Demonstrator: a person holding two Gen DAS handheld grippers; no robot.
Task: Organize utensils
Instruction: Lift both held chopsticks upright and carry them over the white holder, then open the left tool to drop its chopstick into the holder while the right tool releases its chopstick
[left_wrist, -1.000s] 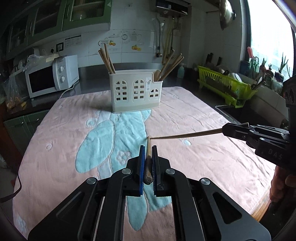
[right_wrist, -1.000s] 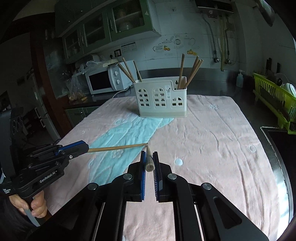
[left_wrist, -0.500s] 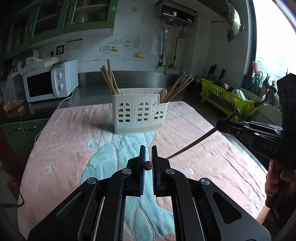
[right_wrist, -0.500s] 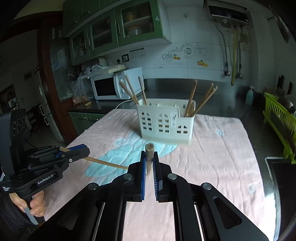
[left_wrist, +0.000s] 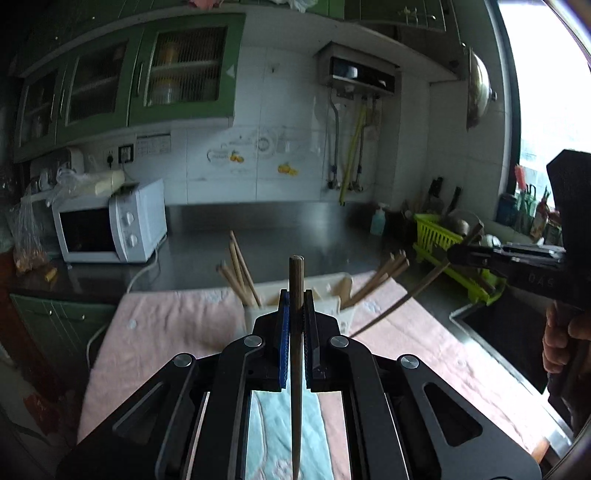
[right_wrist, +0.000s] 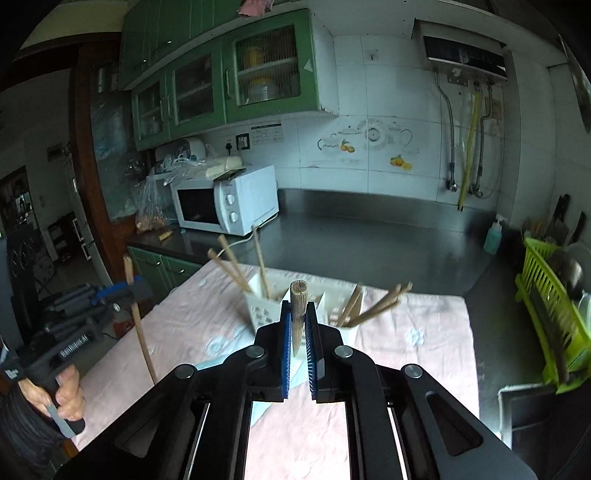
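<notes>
**Wooden chopsticks held in both grippers above the table**

Wooden and slim, one chopstick (left_wrist: 296, 332) stands nearly upright in the left gripper (left_wrist: 296, 310), whose fingers (left_wrist: 283, 325) are clamped tight on it; its blunt end sticks up above them and its thin end runs down toward the camera. The right gripper (right_wrist: 298, 325) grips a second chopstick (right_wrist: 298, 310) the same way, fingers pinched narrow around it, blunt end up. In the left wrist view that second chopstick slants down to the left from the right gripper, seen at the right edge with a hand (left_wrist: 563, 339) on its handle. Both grippers hang above the pink and blue cloth (right_wrist: 406, 354) that covers the table. Just beyond them on the cloth stands the white holder (right_wrist: 258, 310), with chopsticks leaning out of its left and right compartments. A white microwave (right_wrist: 225, 201) sits on the dark worktop behind, and a green dish rack (right_wrist: 550, 291) stands to the right.
</notes>
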